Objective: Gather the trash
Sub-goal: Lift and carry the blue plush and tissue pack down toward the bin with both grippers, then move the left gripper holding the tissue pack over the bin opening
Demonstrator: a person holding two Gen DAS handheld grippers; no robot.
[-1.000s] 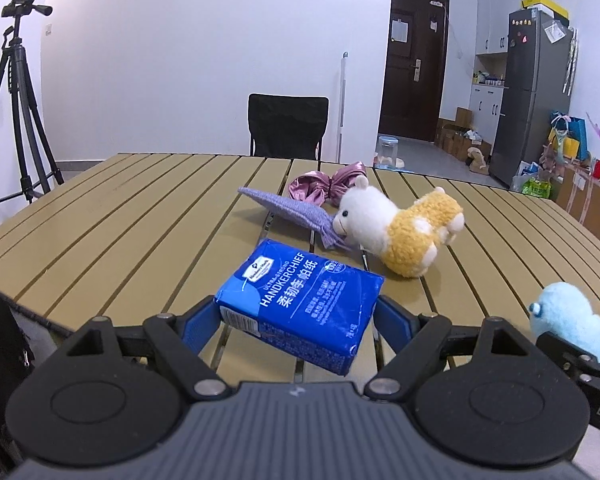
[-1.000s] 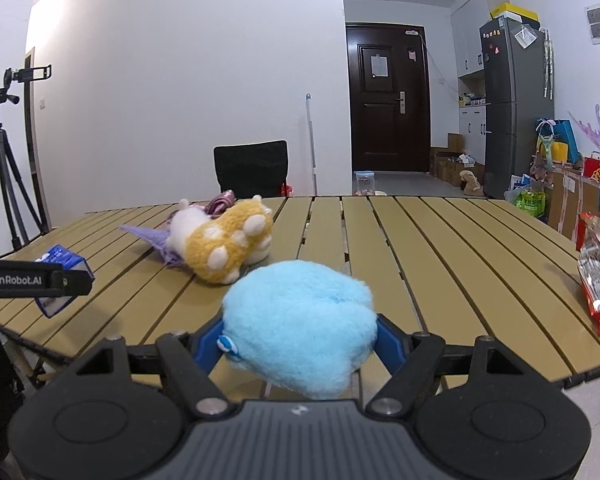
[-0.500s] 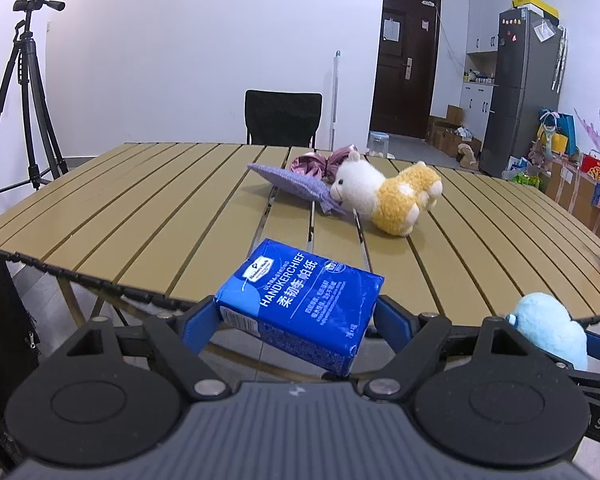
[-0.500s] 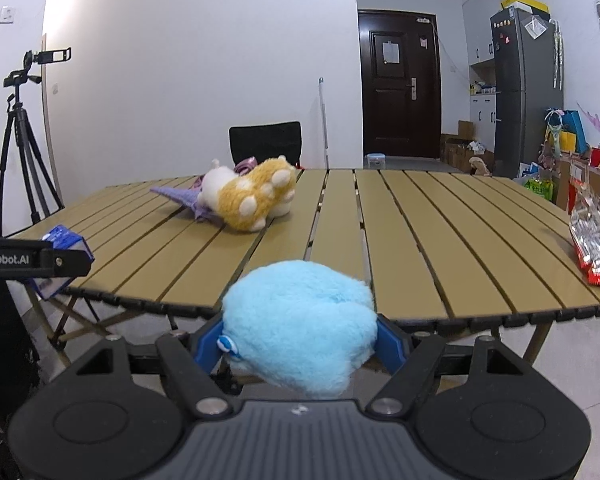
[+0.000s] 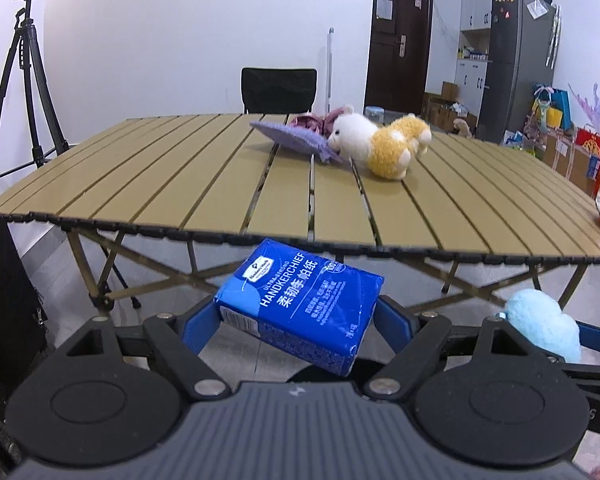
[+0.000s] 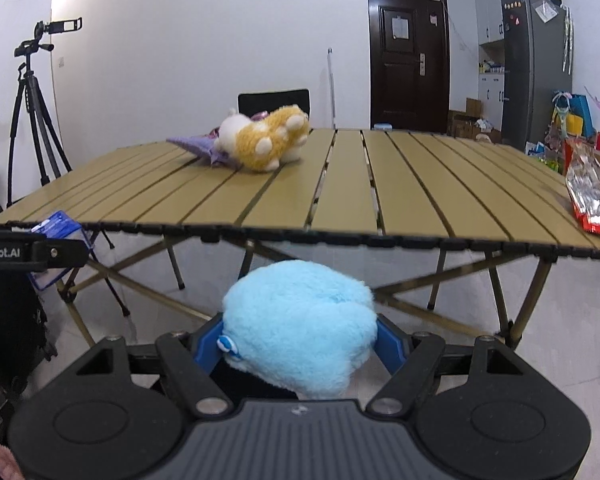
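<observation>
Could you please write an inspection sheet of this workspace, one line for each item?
Surface: slatted folding table, seen from beyond its near edge.
Job's things: blue handkerchief pack; blue plush toy; snack bag at the table's right edge.
Clutter: yellow-white plush lying beside a purple cloth.
Grippers: left gripper shut on the pack; right gripper shut on the blue toy; both off the table.
Cables: nothing seen.
Surroundings: tripod, black chair, door, fridge.

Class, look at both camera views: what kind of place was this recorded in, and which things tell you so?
Probably a lived-in home or flat used for recording: a tall grey fridge near a dark entry door, a folding slatted table, and a camera tripod.
</observation>
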